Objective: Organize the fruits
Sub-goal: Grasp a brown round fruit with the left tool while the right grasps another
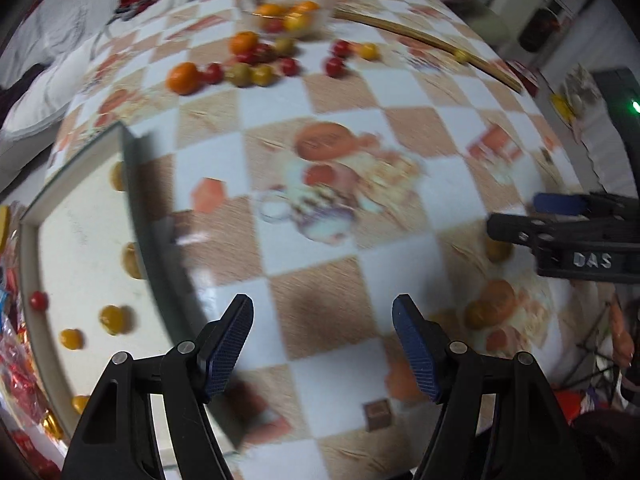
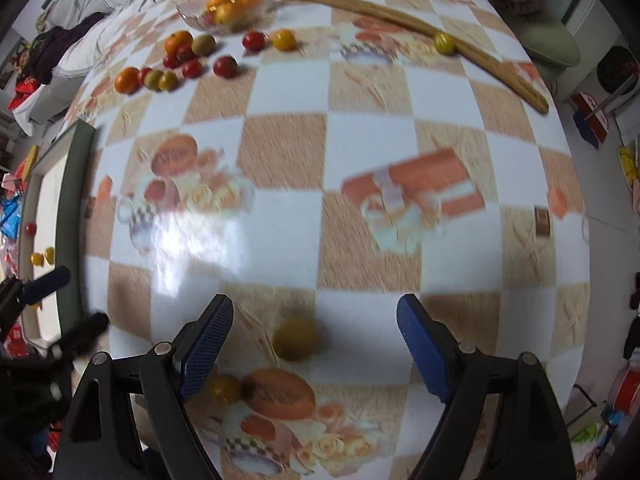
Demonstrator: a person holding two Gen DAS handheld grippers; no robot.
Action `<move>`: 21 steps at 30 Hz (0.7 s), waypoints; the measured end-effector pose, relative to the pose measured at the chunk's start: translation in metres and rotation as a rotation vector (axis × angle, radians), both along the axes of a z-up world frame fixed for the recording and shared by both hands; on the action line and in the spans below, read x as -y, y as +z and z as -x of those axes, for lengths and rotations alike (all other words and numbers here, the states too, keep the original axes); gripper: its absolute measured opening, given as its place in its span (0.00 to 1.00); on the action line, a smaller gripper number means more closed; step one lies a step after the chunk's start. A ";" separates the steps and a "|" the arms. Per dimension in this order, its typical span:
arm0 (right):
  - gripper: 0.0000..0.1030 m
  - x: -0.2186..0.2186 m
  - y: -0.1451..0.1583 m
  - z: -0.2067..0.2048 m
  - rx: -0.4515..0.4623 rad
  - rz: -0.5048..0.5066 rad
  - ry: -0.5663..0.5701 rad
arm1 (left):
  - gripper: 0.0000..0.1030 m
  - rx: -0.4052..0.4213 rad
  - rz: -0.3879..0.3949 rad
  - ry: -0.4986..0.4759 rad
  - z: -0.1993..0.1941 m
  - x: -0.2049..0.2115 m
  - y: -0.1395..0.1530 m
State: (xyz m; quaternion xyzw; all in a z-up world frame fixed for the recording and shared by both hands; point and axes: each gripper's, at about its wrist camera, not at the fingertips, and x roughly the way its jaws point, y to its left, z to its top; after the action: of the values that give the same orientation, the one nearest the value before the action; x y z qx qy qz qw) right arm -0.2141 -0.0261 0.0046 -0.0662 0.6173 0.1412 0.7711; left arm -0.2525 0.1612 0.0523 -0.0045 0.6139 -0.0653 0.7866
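Observation:
Small tomatoes and oranges lie in a loose cluster (image 1: 248, 60) (image 2: 176, 64) at the far side of the checkered table. My left gripper (image 1: 323, 320) hangs open over bare tablecloth beside a white tray (image 1: 80, 216), which holds several yellow fruits and a red one (image 1: 39, 301). In the right wrist view my right gripper (image 2: 316, 320) stands open, pointing down over a blurred yellow tomato (image 2: 296, 338). That tomato lies on the table between the fingers, and the pads do not touch it. A smaller yellow one (image 2: 226, 388) sits near the left finger.
A glass bowl (image 2: 192, 14) (image 1: 320, 20) with oranges and tomatoes stands at the far edge. A long wooden stick (image 2: 400, 20) curves across the far right, with a yellow-green fruit (image 2: 444, 42) against it. Each gripper shows in the other's view (image 1: 514, 216) (image 2: 82, 298). Bedding and clutter surround the table.

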 end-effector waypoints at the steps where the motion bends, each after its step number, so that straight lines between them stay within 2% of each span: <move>1: 0.84 0.002 -0.002 0.002 -0.006 0.000 -0.002 | 0.71 -0.001 0.005 -0.022 0.003 0.007 0.000; 6: 0.84 0.011 -0.008 0.008 -0.018 0.006 -0.003 | 0.71 0.003 0.025 -0.121 0.011 0.035 -0.006; 13: 0.84 0.014 -0.014 0.014 -0.031 0.004 0.010 | 0.71 -0.005 0.027 -0.142 0.009 0.047 -0.017; 21: 0.82 0.007 -0.017 0.020 -0.025 0.020 0.046 | 0.71 -0.009 -0.016 -0.213 0.012 0.065 -0.030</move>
State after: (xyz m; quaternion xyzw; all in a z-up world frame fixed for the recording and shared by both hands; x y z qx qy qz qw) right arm -0.2341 -0.0333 -0.0120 -0.0864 0.6265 0.1533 0.7593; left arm -0.2641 0.0962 0.0221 0.0670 0.6150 -0.1437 0.7724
